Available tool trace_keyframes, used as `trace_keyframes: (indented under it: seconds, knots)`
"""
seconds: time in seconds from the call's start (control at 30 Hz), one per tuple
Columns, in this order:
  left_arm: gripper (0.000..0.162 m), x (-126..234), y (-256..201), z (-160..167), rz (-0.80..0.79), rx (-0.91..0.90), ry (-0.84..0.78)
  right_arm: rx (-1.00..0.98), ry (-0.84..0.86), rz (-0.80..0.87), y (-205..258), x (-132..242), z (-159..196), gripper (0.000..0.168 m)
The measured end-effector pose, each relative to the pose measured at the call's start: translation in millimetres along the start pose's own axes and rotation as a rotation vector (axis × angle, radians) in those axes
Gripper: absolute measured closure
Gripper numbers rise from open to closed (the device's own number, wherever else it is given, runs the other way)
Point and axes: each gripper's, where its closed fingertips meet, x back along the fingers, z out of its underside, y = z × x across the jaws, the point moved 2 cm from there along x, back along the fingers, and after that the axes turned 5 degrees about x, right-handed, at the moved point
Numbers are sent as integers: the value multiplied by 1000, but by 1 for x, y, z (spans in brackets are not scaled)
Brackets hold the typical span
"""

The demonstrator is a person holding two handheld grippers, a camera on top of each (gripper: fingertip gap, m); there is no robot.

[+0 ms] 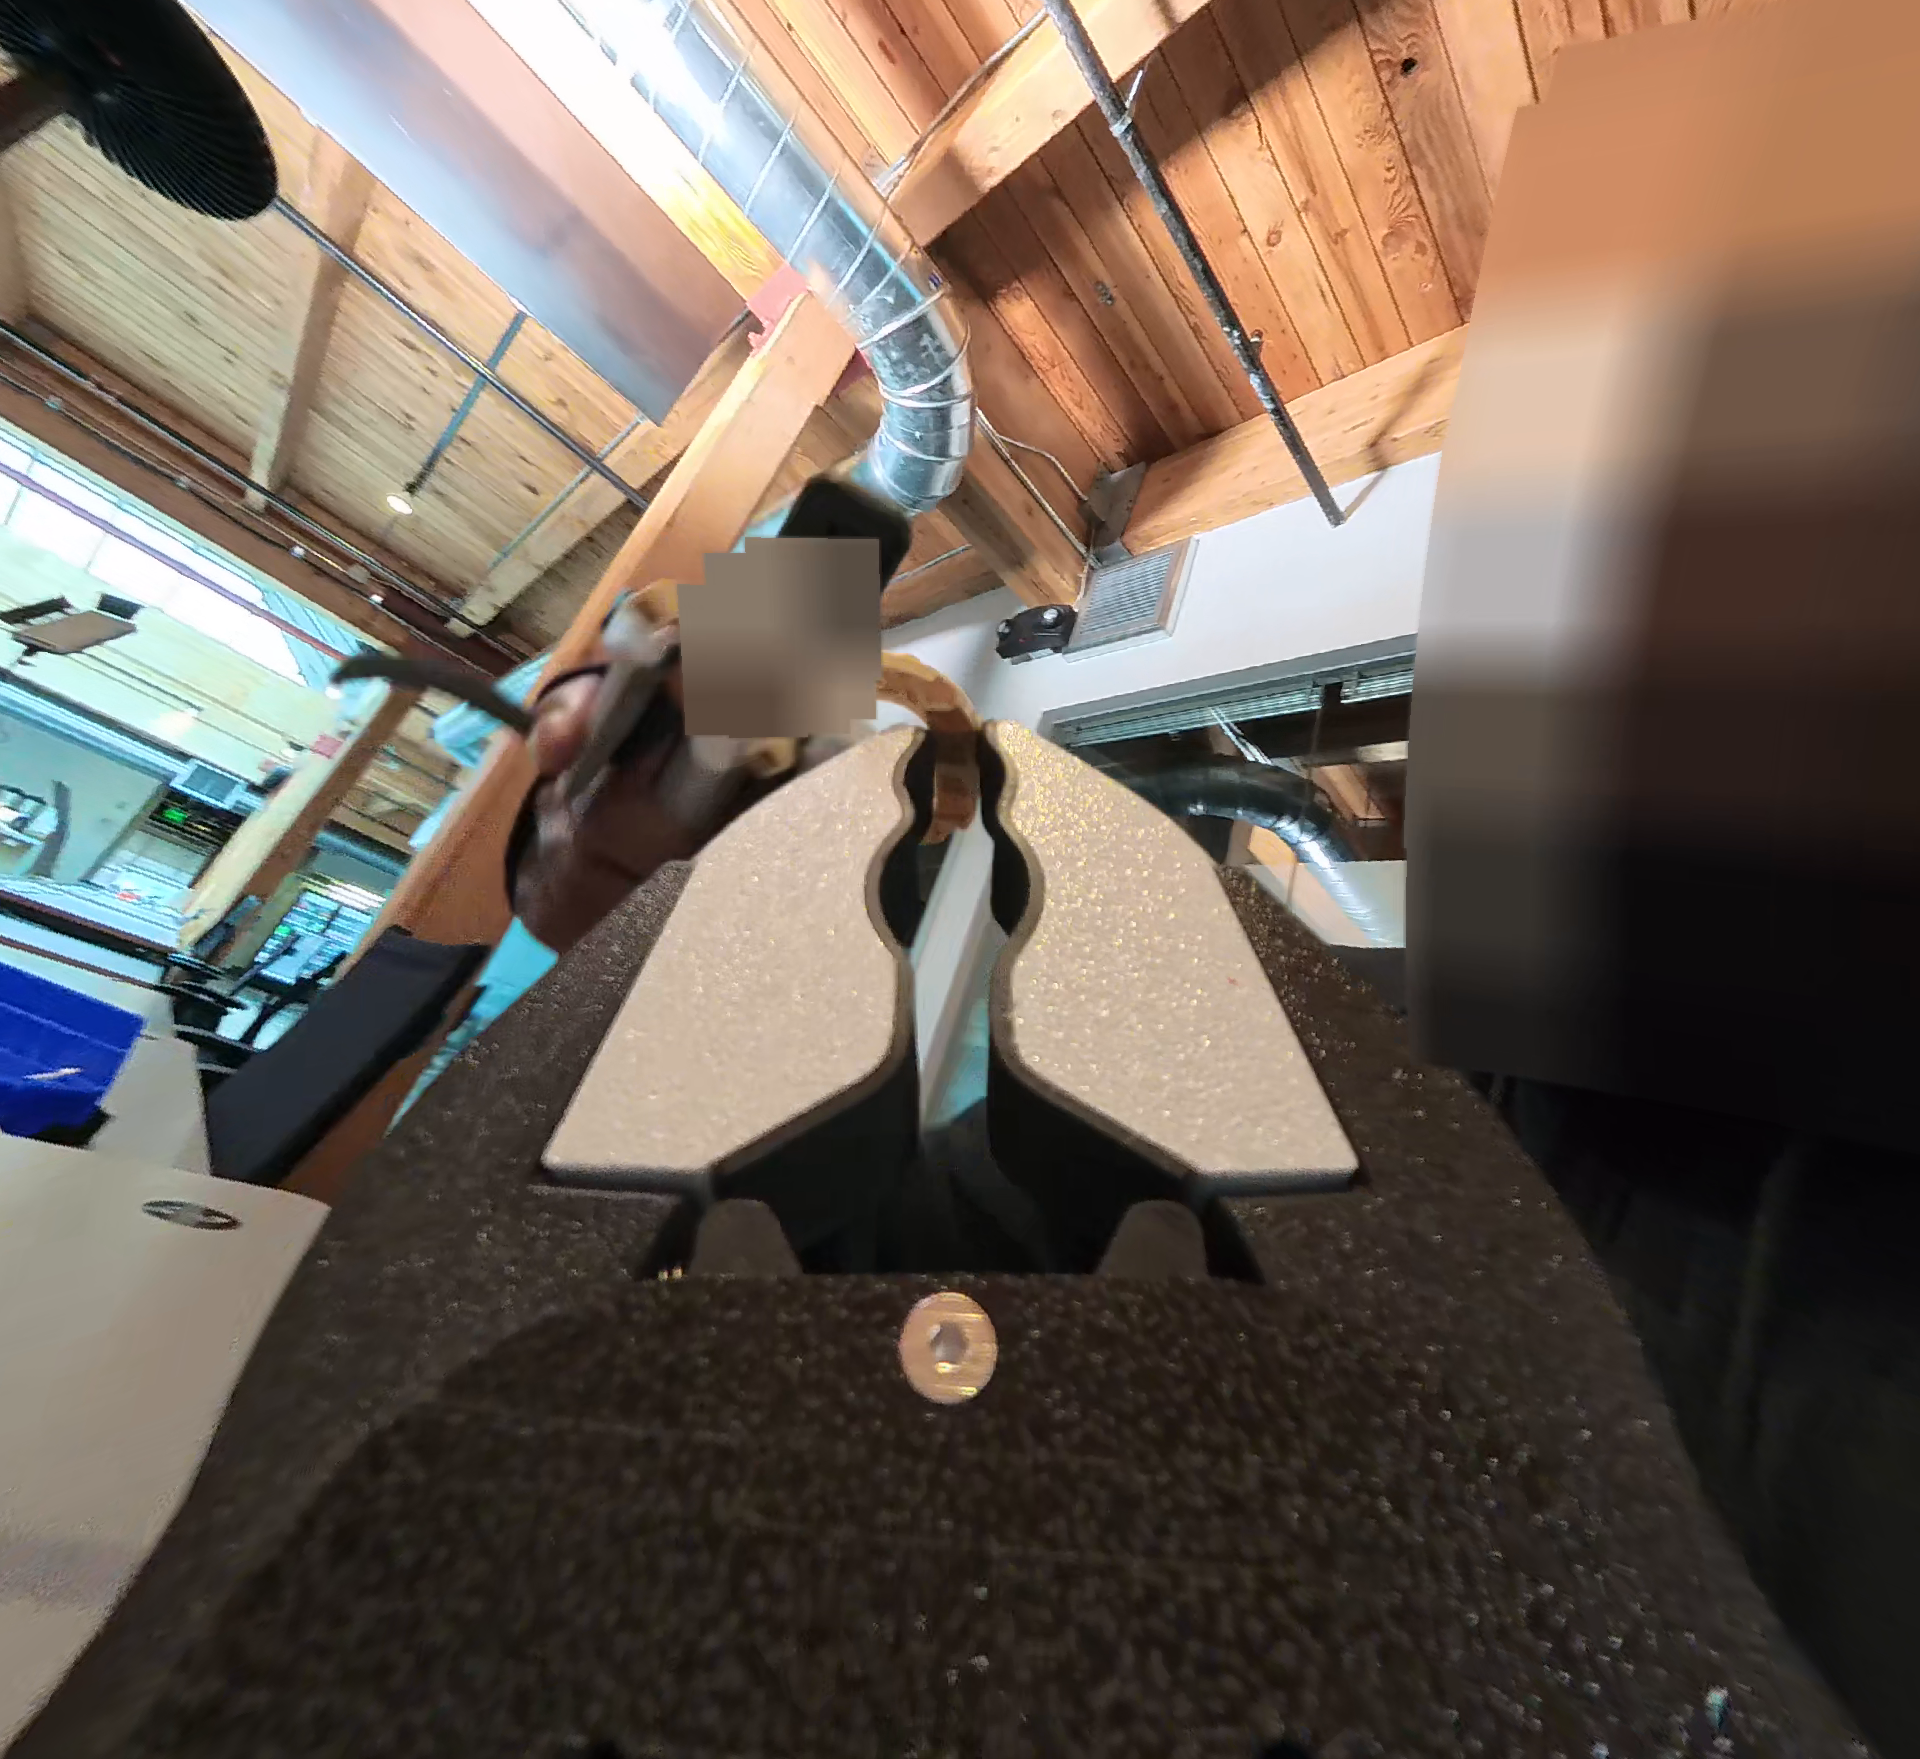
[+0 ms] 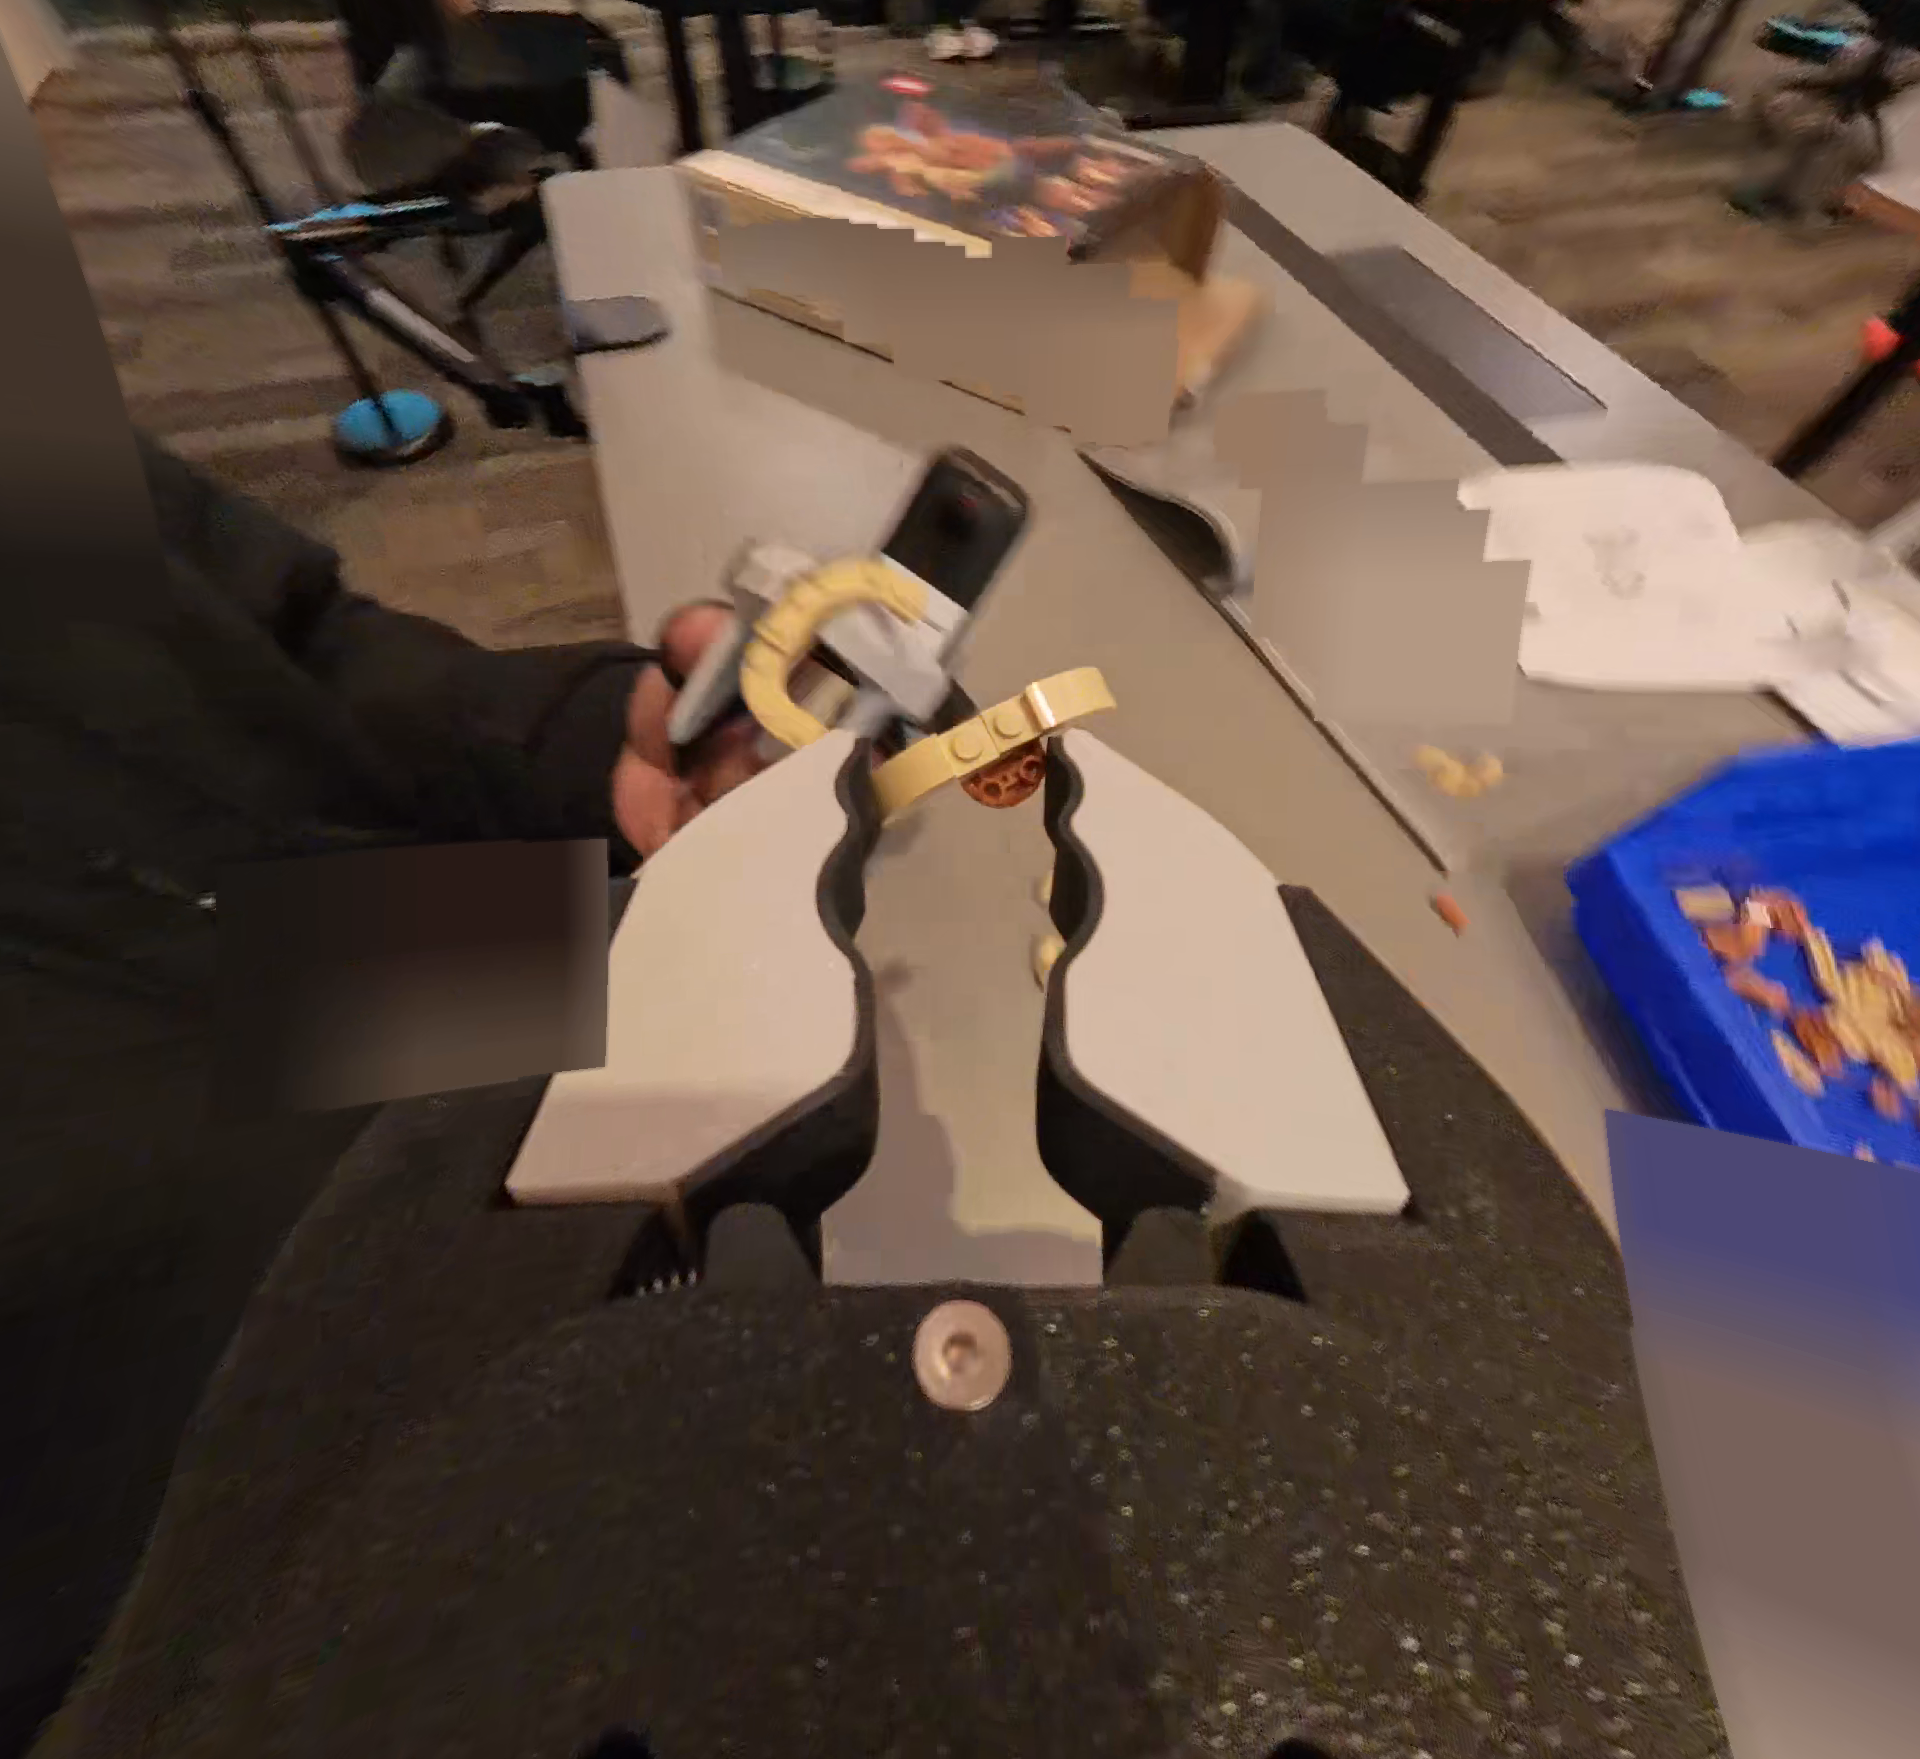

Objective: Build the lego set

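- The left wrist view is bright: daylight glares white through a skylight strip (image 1: 540,16) and far-left windows (image 1: 94,566).
- Its near foam body is sharp; the far hand (image 1: 582,836) is motion-blurred.
- The right wrist view is dimmer and warm-toned, smeared at its edges; the blue bin (image 2: 1766,940) is blurred.
- Wide-angle bending curves both frames' edges.

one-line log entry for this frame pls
left tool: shut on tan arch | right tool: shut on tan plates | both raised off table | blue bin: loose parts
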Motion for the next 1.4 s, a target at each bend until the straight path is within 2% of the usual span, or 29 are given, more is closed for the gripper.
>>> trace_keyframes:
  seconds: [0.1,0.37,1.4]
  knots:
    - [154,0,-5,0,55,56,-11,81,28,-113,19,-17,-22,137]
    - [154,3,-11,-6,105,78,-48,76,166,-216,33,-40,-22,137]
    - [154,6,-11,-11,144,135,-111,73,174,-244,30,-48,-18,133]
